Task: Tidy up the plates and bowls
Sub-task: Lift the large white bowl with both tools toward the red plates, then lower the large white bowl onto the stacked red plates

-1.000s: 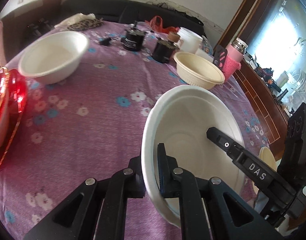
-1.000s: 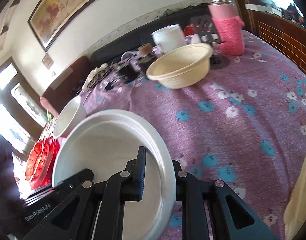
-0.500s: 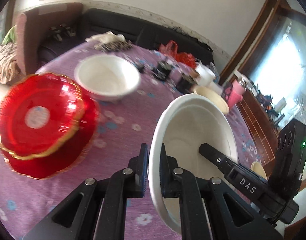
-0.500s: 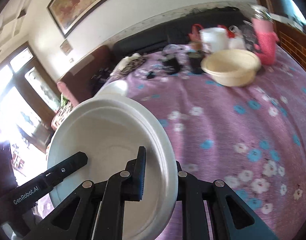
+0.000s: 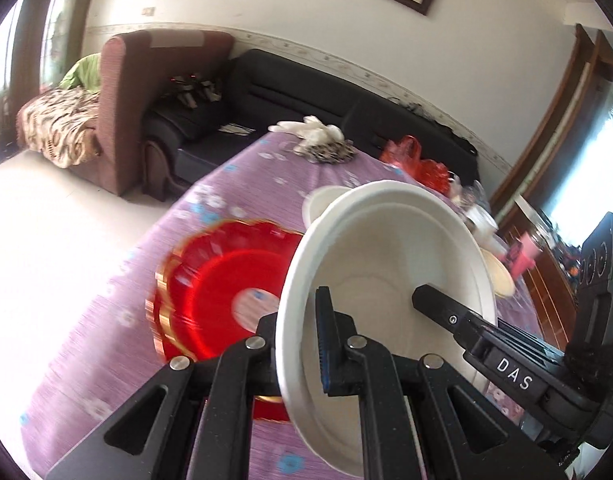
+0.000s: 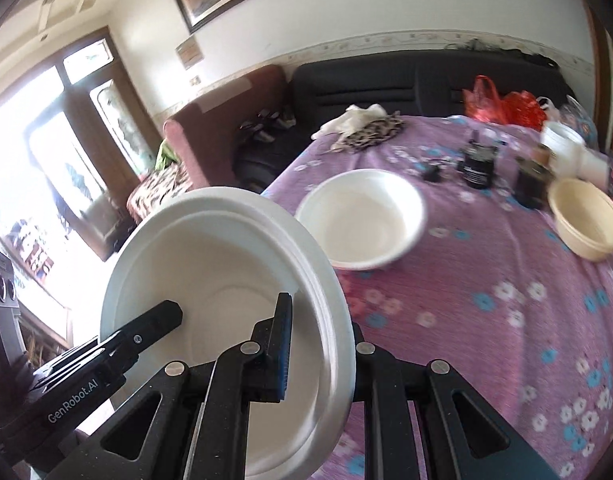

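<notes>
We find the task part done, with most dishes not yet gathered. At the left of the purple floral table (image 5: 106,320) sits a stack of red plates (image 5: 222,300), blurred in the left wrist view; we cannot count them.

Just to its right, a white bowl (image 5: 386,264) is carried in the air, tilted, pinched at opposite rims. The left gripper (image 5: 296,344) is pressed together on its near rim, one finger inside the bowl and one outside. The right gripper (image 6: 320,344) is likewise clamped on the other rim. Each gripper's tip shows inside the bowl in the other's view.

Further right, a second white bowl (image 6: 362,220) rests on the cloth, apart from the carried one. We judge it the likely place for nesting.

At the far right a cream bowl (image 6: 586,224) stands alone among dark jars (image 6: 478,164) and a white cup (image 6: 562,146), still to be collected.
</notes>
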Demonstrator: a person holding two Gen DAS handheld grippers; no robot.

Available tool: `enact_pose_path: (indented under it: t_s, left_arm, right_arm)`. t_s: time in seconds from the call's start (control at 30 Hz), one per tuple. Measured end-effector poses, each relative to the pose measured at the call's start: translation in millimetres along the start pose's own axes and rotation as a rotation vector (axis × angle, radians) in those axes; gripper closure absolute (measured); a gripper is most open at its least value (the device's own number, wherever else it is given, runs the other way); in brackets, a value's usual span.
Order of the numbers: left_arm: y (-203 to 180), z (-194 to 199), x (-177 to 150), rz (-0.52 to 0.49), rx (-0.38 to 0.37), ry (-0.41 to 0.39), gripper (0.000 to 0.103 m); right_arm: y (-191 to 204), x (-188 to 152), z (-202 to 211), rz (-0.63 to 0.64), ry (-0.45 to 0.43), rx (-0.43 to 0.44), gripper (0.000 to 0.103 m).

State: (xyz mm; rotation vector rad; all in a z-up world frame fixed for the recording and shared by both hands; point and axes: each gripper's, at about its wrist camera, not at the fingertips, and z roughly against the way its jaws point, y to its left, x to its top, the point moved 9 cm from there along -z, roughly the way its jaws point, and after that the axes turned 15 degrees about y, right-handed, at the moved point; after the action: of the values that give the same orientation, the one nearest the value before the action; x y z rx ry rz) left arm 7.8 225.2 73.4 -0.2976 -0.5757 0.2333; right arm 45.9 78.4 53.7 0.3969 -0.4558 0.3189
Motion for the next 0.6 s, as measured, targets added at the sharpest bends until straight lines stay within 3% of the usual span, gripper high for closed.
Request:
enact_pose_path:
  t_s: [0.27,0.6]
  left_arm:
    - [49,-11,14,0.051,0.032,0.019,0.094]
    - [69,-28,18,0.065,0.029,0.044,0.094]
  right_arm:
    - [38,17,-48,0.064,0.071,-0.043,0.087]
    - [44,21,-71,0.083,0.104,-0.082,0.087]
